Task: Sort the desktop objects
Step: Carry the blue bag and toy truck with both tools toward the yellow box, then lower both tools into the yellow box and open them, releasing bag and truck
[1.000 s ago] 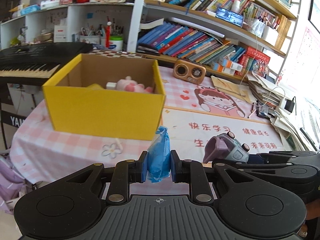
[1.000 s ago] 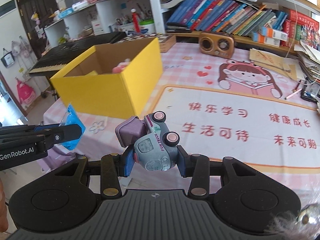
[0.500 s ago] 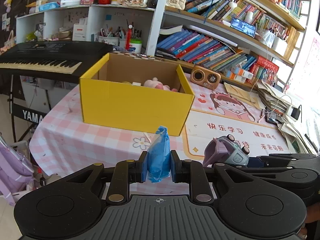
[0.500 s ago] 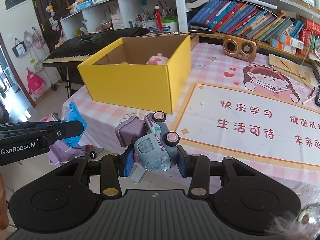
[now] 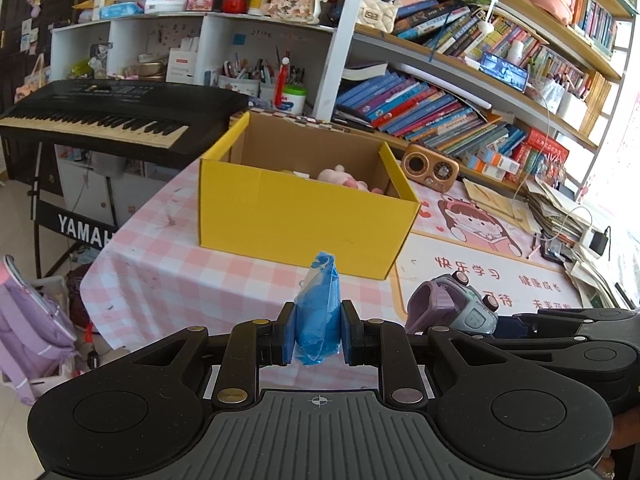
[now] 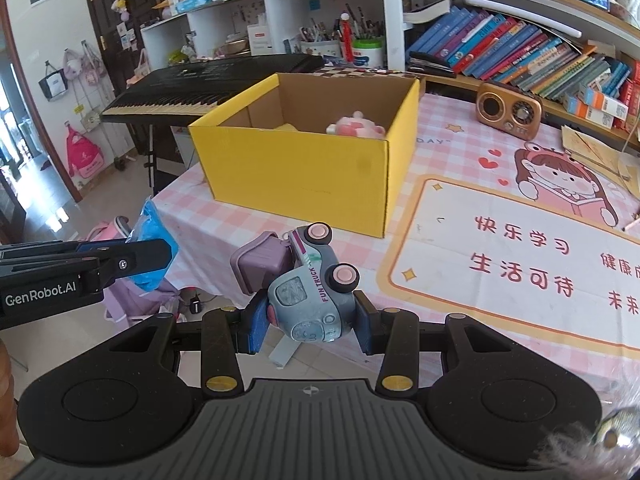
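Left claw [image 5: 318, 338] is clamped on a blue plastic packet [image 5: 319, 312], held off the near edge of the worktop [image 5: 168, 264]. Yellow cardboard box [image 5: 296, 220] stands open near the worktop's left edge, a pink plush toy [image 6: 356, 126] inside. Right claw [image 6: 310, 322] grips a grey toy truck [image 6: 308, 286], above the near edge.

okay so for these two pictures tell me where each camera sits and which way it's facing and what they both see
Left wrist: sits on the left gripper, looking forward and down along its fingers, clamped on a blue packet, toward the yellow box; the right gripper shows at right.
Right wrist: sits on the right gripper, looking forward and down along its fingers, clamped on a toy truck, toward the box; the left gripper enters at left.
Shared: box, packet, truck, pink plush, wooden radio, keyboard.
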Demonstrator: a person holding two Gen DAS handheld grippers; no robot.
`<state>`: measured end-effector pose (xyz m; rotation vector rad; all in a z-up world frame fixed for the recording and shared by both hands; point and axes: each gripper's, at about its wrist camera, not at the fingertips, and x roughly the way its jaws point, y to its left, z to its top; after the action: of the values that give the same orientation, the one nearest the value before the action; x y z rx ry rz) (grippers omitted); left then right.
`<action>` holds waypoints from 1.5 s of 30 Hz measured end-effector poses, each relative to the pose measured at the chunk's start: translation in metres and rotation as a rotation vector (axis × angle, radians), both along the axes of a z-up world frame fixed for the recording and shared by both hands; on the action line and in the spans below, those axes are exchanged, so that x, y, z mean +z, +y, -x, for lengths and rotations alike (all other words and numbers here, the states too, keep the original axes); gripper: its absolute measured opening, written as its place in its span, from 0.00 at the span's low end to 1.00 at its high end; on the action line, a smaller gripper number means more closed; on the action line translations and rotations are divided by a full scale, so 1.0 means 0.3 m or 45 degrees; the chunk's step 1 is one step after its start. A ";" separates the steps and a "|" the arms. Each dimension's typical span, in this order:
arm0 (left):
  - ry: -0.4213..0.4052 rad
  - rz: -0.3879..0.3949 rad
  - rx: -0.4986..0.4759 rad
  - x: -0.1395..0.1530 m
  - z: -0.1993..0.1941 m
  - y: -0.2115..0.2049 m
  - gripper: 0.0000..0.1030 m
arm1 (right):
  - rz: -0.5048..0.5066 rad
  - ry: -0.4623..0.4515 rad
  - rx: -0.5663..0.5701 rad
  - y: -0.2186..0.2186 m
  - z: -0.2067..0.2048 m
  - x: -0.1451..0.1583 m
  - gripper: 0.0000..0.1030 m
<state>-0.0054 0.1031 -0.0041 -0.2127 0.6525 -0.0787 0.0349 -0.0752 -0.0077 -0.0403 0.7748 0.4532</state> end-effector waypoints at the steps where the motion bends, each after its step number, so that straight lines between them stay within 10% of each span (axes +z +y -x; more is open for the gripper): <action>1: -0.001 0.001 0.003 0.001 -0.001 0.006 0.20 | 0.002 -0.003 0.003 0.005 -0.001 0.002 0.39; 21: -0.076 -0.039 0.039 0.068 -0.148 0.045 0.20 | -0.035 -0.075 0.064 0.046 -0.174 0.073 0.39; 37: -0.111 -0.131 0.048 0.125 -0.529 0.059 0.20 | -0.039 -0.169 0.107 0.105 -0.587 0.145 0.39; 45: 0.043 -0.110 0.043 0.088 -0.797 0.134 0.20 | 0.130 -0.155 0.260 0.202 -0.808 0.103 0.39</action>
<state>0.2337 0.1432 0.0222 -0.1422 0.6843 -0.0146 0.2772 -0.0145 0.0232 -0.2416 0.6762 0.5989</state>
